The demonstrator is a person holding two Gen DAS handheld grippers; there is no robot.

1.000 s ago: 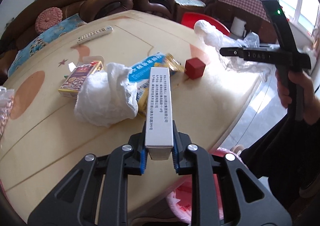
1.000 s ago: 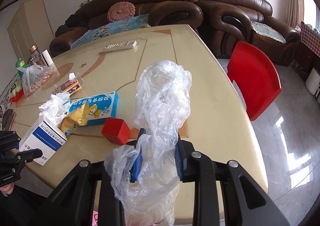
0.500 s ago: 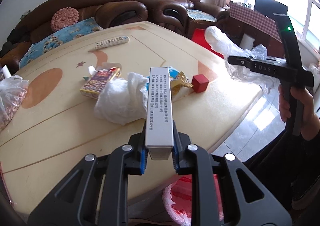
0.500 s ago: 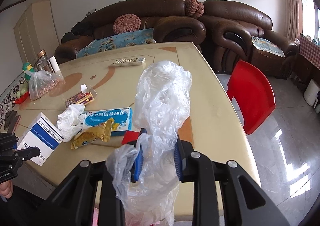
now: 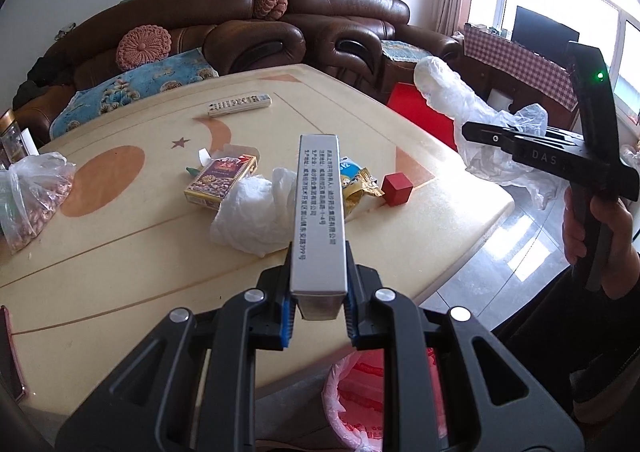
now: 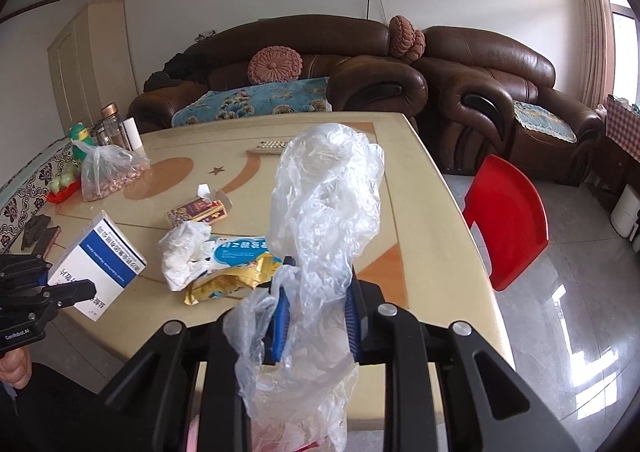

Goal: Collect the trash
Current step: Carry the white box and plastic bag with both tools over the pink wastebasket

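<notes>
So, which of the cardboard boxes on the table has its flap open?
The brown patterned box, lying beyond the crumpled white tissue: its end flap stands up open. The light blue box beside the tissue lies flat, with no flap raised.

both grippers pulled back from table (image 5: 120,264), lifted higher

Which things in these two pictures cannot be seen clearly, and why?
- Left wrist view: trash bin mostly hidden by table edge and left gripper.
- Left wrist view: blue packet hidden behind held box.
- Right wrist view: red cube hidden behind plastic bag.
</notes>
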